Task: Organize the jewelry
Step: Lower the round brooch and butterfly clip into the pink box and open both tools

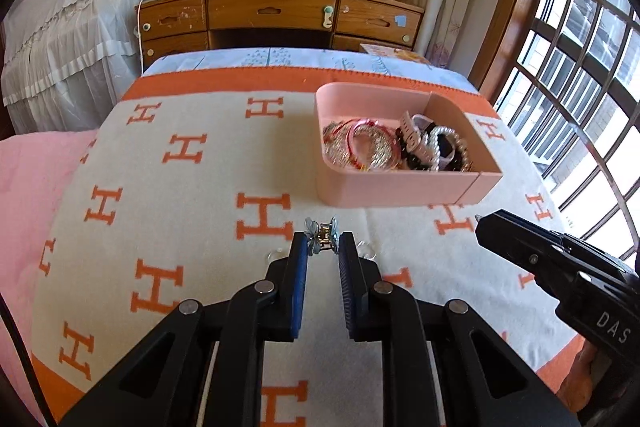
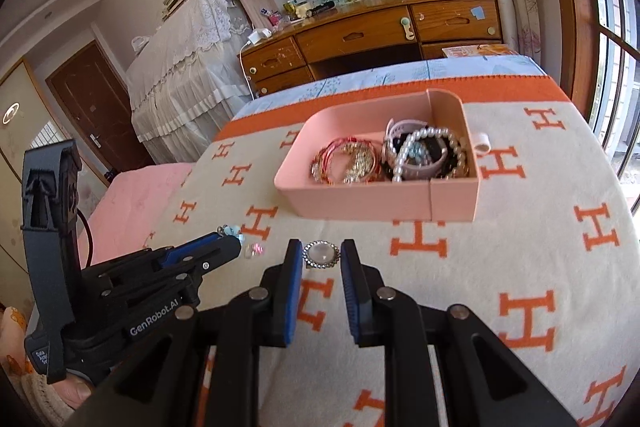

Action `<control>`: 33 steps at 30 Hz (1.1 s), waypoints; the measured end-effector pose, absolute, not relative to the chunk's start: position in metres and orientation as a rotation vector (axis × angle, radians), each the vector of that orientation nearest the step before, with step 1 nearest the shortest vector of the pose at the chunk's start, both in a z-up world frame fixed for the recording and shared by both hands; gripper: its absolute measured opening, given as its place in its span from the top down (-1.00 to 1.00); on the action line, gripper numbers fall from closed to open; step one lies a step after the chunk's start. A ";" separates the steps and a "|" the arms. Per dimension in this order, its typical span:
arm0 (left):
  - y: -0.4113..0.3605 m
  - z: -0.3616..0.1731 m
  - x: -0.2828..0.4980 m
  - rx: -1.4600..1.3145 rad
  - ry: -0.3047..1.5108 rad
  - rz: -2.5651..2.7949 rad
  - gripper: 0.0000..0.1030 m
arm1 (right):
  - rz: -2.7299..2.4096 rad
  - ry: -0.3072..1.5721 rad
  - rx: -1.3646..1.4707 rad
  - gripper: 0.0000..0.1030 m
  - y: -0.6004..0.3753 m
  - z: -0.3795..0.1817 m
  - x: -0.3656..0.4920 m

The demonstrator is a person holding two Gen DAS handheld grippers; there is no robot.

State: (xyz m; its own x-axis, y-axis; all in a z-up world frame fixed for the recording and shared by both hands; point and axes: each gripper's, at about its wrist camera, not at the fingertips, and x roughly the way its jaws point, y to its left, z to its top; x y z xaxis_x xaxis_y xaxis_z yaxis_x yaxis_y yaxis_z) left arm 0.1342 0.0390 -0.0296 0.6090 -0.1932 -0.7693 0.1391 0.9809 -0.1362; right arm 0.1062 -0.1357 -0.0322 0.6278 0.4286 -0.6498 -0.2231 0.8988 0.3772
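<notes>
- 2 grippers are each carrying a small piece, so the step in hand looks like the lift-and-carry toward the pink box (image 1: 404,187) on the bed blanket (image 1: 192,211).
- Left gripper (image 1: 322,241): fingers nearly shut, pinching a pale-blue flower clip (image 1: 322,233) at their tips.
- Right gripper (image 2: 321,255): fingers narrowly parted, closed on a round silver-rimmed brooch (image 2: 321,254).
- Pink box sits at about 1 o'clock from the left gripper and 12 to 1 o'clock from the right, already holding bracelets (image 2: 346,161) and a pearl strand (image 2: 424,151).
- A small clear-pink piece (image 2: 255,250) lies on the blanket between the grippers, not yet collected.
- Next move, as I judge it: carry both pieces over the near wall, then open above a free patch inside.
</notes>
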 end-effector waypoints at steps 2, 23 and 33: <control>0.036 -0.016 0.152 -0.084 0.899 -0.226 0.73 | 0.387 0.809 0.315 0.62 -0.145 -0.021 0.123; -0.007 -0.028 0.303 -0.159 0.951 -0.261 0.74 | 0.281 0.905 0.477 0.61 -0.160 -0.036 0.273; -0.004 -0.038 0.303 -0.110 0.957 -0.234 -0.02 | 0.284 0.926 0.501 0.54 -0.163 -0.044 0.274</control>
